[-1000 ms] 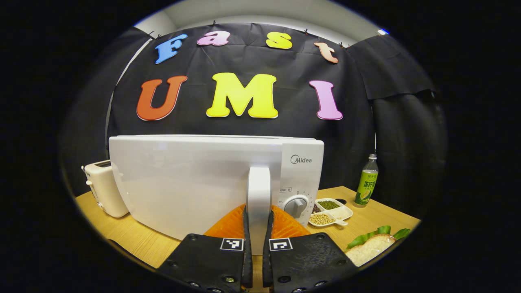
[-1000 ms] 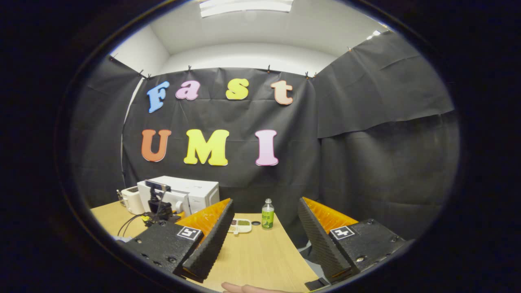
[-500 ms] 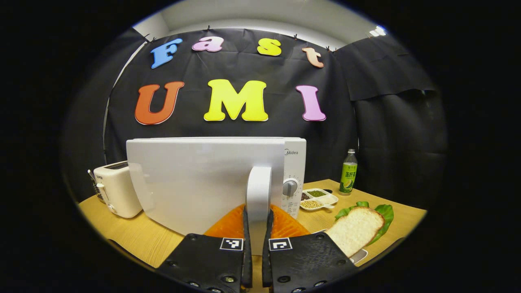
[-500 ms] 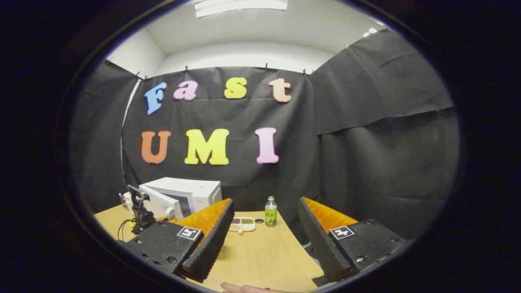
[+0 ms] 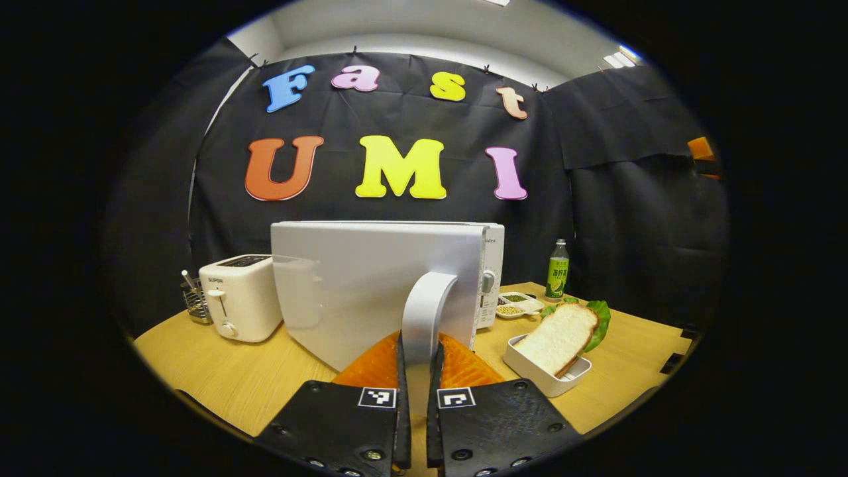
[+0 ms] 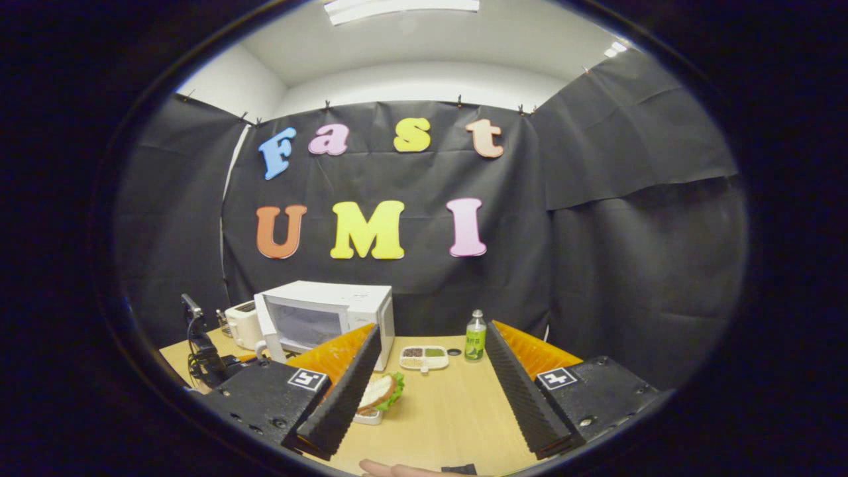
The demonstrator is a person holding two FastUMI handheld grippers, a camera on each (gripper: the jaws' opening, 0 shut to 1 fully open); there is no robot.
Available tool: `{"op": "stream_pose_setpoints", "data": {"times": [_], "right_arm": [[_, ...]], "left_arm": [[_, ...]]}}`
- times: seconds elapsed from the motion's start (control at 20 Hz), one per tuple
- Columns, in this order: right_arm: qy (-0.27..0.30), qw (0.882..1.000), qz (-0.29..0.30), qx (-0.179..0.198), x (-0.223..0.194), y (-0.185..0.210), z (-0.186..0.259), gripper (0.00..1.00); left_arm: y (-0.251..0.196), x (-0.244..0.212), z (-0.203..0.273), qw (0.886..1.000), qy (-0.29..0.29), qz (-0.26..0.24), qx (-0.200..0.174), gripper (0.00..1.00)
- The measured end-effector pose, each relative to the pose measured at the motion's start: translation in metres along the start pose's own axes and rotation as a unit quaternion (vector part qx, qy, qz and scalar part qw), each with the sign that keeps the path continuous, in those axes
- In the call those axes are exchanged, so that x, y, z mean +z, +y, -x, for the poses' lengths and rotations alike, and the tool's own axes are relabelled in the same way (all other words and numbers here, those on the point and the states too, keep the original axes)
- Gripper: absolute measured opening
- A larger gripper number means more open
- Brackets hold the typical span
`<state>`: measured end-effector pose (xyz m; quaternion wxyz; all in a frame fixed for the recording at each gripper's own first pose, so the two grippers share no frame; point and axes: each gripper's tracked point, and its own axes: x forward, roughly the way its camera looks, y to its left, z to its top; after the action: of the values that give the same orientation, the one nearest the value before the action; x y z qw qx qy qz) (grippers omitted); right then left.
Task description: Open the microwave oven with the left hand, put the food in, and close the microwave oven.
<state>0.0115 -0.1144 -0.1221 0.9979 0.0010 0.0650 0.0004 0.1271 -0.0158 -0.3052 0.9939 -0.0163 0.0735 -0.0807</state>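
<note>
Microwave door handle (image 5: 424,311), centre frame in the left gripper view, sits clamped between the left tool (image 5: 419,371); bread slice (image 5: 555,339) lower right. Right gripper view reveals the microwave's cavity (image 6: 306,322), right tool (image 6: 430,371) spread wide.

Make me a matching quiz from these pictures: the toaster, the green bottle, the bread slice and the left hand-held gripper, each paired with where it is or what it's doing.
Things:
1. toaster
2. green bottle
3. bread slice
4. left hand-held gripper

Places or states:
A. leaning in a white dish with a green leaf
B. shut on the microwave door handle
C. standing near the booth wall, beyond the bean tray
D. on the table beside the microwave, on the side away from the dials

Pairs: 1-D, 2-C, 3-A, 4-B
</note>
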Motion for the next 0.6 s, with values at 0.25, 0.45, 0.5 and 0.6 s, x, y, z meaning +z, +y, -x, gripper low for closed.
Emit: {"op": "stream_pose_setpoints", "data": {"times": [0.25,0.45,0.5,0.6], "right_arm": [[0.000,1.000,0.010,0.029,-0.003,0.042,-0.003,0.92],[0.009,0.999,0.003,0.045,-0.006,0.070,-0.007,1.00],[0.010,0.999,-0.004,0.052,-0.006,0.079,-0.009,0.92],[0.015,0.998,-0.011,0.064,-0.010,0.094,-0.015,0.92]], "left_arm": [[0.051,-0.005,0.044,1.000,0.003,-0.007,0.012,0.08],[0.102,-0.008,0.076,0.999,0.008,-0.006,0.043,0.08],[0.116,-0.008,0.083,0.999,0.008,-0.007,0.053,0.08],[0.143,-0.010,0.093,0.997,0.010,-0.013,0.070,0.08]]}}
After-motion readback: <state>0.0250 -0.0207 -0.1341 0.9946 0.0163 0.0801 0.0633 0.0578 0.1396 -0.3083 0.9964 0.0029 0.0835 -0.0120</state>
